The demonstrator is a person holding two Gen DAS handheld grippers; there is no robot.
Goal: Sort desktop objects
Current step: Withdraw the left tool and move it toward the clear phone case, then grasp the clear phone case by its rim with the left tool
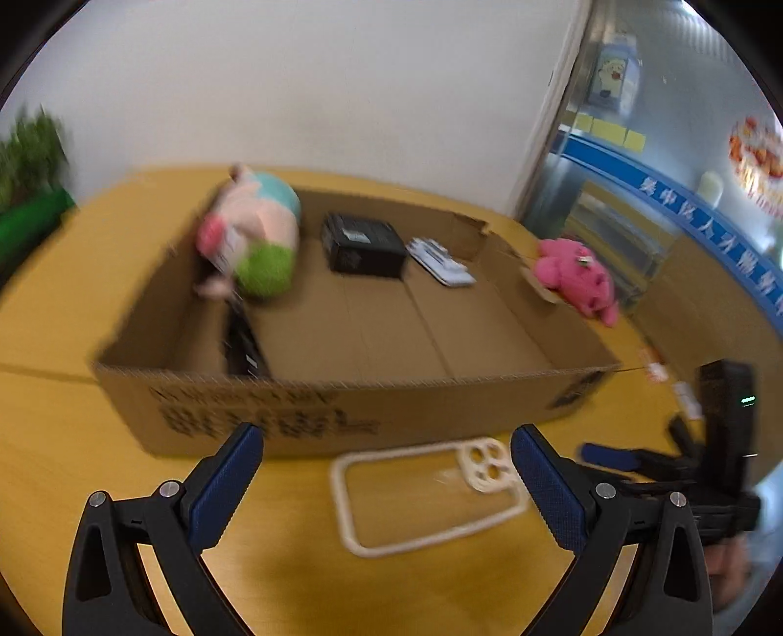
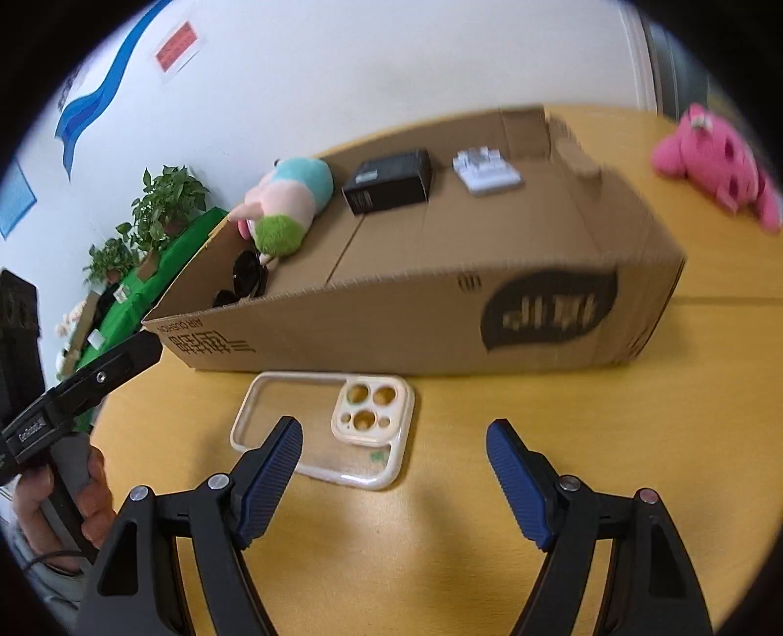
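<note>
Sunglasses (image 2: 244, 279) clear from right wrist only

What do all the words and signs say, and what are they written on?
"AIR CUSHION": upside down on the cardboard box, by blurred characters.
Black badge on the box: unreadable.
Blue band on the glass wall: white Chinese characters, too blurred.
Red notice on the wall: too small.
Black box label: too small.
Left tongs label: blurred.

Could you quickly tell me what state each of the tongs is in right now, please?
Left tongs: open, holding nothing, above the phone case.
Right tongs: open, holding nothing, near the same case.
</note>
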